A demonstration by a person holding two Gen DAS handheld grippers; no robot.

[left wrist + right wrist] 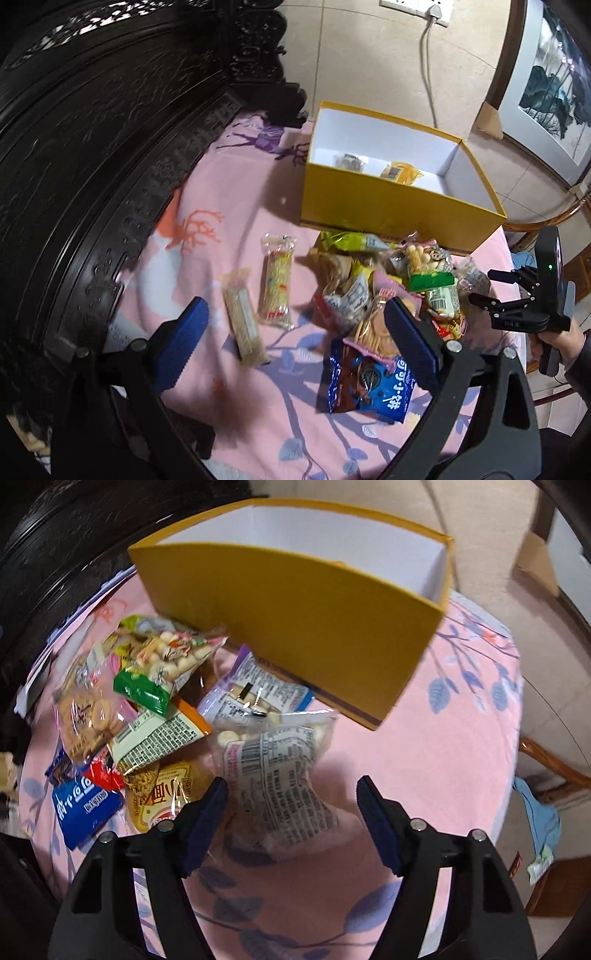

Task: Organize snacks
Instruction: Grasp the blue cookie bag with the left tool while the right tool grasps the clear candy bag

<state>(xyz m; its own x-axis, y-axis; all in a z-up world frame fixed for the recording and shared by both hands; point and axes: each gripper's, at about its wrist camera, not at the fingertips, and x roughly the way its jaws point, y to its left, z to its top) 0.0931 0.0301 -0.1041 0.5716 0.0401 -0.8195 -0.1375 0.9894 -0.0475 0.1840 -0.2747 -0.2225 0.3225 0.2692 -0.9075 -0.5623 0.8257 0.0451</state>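
A yellow box with a white inside stands at the back of the pink cloth and holds two small packets. In front of it lies a heap of snack packets, with a blue packet nearest. Two long cracker packets lie apart to the left. My left gripper hovers open over the cloth, holding nothing. My right gripper is open and points down over a clear packet with a printed label. That packet lies between its fingers, and the right pad stands apart from it. The yellow box rises just behind.
Dark carved wooden furniture borders the cloth on the left. A hand holds the right gripper at the heap's right edge. A wall socket with a cable, a framed painting and a wooden chair lie beyond.
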